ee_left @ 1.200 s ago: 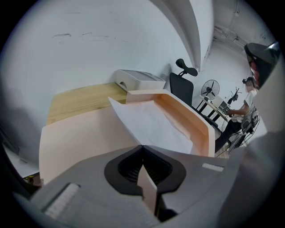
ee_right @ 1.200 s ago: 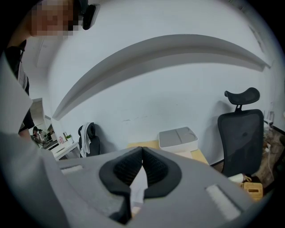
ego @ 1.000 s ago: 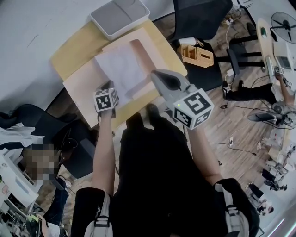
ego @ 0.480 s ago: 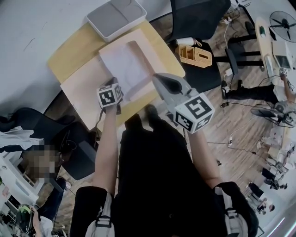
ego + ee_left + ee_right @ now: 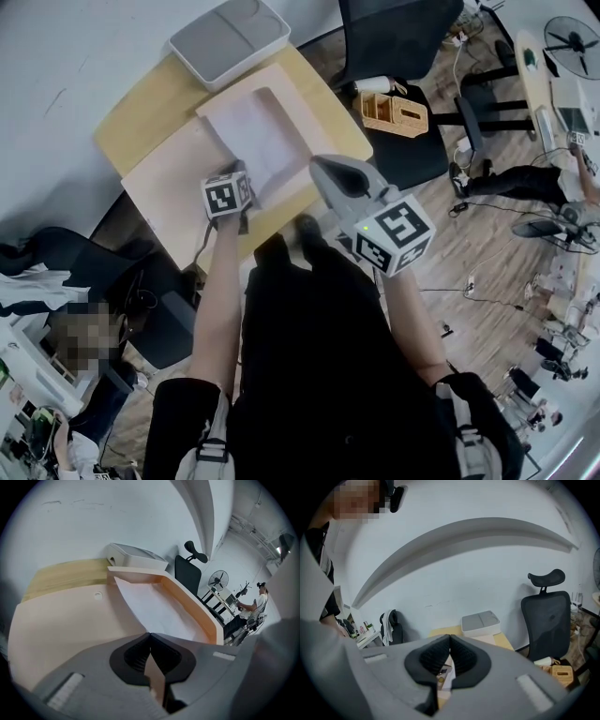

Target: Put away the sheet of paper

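Peach tray (image 5: 188,603) holding white sheet of paper (image 5: 157,609), left claw (image 5: 149,634) and right claw (image 5: 449,637) clenched, seemingly empty

White sheet of paper (image 5: 265,131), lying flat, faintly creased, inside the open peach folder (image 5: 169,192) on the desk (image 5: 141,111)

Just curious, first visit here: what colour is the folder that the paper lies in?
Pale peach; the folder shows best in the left gripper view.
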Available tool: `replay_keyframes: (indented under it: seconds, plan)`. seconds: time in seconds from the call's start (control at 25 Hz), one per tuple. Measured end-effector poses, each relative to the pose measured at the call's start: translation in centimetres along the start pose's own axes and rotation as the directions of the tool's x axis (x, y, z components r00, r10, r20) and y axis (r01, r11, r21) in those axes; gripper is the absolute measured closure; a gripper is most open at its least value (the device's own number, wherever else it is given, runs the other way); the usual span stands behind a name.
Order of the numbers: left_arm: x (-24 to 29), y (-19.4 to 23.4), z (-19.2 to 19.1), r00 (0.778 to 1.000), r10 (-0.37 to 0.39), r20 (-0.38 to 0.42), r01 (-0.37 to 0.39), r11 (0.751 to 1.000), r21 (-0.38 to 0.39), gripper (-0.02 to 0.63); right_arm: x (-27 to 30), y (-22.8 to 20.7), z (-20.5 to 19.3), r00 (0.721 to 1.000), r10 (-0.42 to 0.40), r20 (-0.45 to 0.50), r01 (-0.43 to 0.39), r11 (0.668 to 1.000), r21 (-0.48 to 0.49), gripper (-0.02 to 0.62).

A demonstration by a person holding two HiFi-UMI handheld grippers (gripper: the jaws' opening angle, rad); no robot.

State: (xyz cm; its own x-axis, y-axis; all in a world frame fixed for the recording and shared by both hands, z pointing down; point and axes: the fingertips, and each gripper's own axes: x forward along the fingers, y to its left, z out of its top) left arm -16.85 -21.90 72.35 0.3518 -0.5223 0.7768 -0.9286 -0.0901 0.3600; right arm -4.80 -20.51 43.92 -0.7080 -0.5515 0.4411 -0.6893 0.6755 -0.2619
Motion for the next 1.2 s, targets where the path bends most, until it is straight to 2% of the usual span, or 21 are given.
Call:
replay_keyframes:
  seconds: [0.24, 0.52, 0.56, 0.6, 0.64, 0.96, 1.2]
  plan:
    - [0.7, -0.7, -0.4, 0.999, -0.025, -0.035, 0.027, 0.999, 0.030, 0.597, -0.3, 0.0, -0.1, 1.000, 0.000, 0.001, 0.000, 1.000, -0.003, 0.592]
    - [0.6, -0.9, -0.3, 0.999, -0.030, -0.036, 0.032, 0.998, 0.056, 0.591, -0.9, 0.3, -0.1, 1.000, 0.013, 0.007, -0.013, 1.000, -0.009, 0.592]
    - [0.6, -0.9, -0.4, 0.999, -0.028, -0.038, 0.030, 0.998, 0.060, 0.548, -1.0, 0.4, -0.1, 1.000, 0.015, 0.007, -0.015, 1.000, -0.011, 0.592]
    - [0.5, -0.9, -0.5, 0.999, -0.026, -0.041, 0.028, 0.997, 0.065, 0.468, -1.1, 0.4, -0.1, 1.000, 0.016, 0.008, -0.016, 1.000, -0.012, 0.592]
    - [0.5, -0.9, -0.5, 0.999, -0.023, -0.042, 0.026, 0.997, 0.071, 0.443, -1.2, 0.4, -0.1, 1.000, 0.018, 0.009, -0.017, 1.000, -0.013, 0.592]
    - [-1.7, -1.4, -0.5, 1.000, 0.013, -0.009, -0.012, 0.996, 0.086, 0.433, -2.4, 0.9, 0.1, 0.998, 0.056, 0.030, -0.055, 0.998, -0.028, 0.592]
    - [-5.6, -2.0, 0.4, 0.996, 0.063, 0.063, -0.068, 0.994, 0.087, 0.433, -3.7, 1.5, 0.5, 0.992, 0.119, 0.051, -0.116, 0.992, -0.047, 0.592]
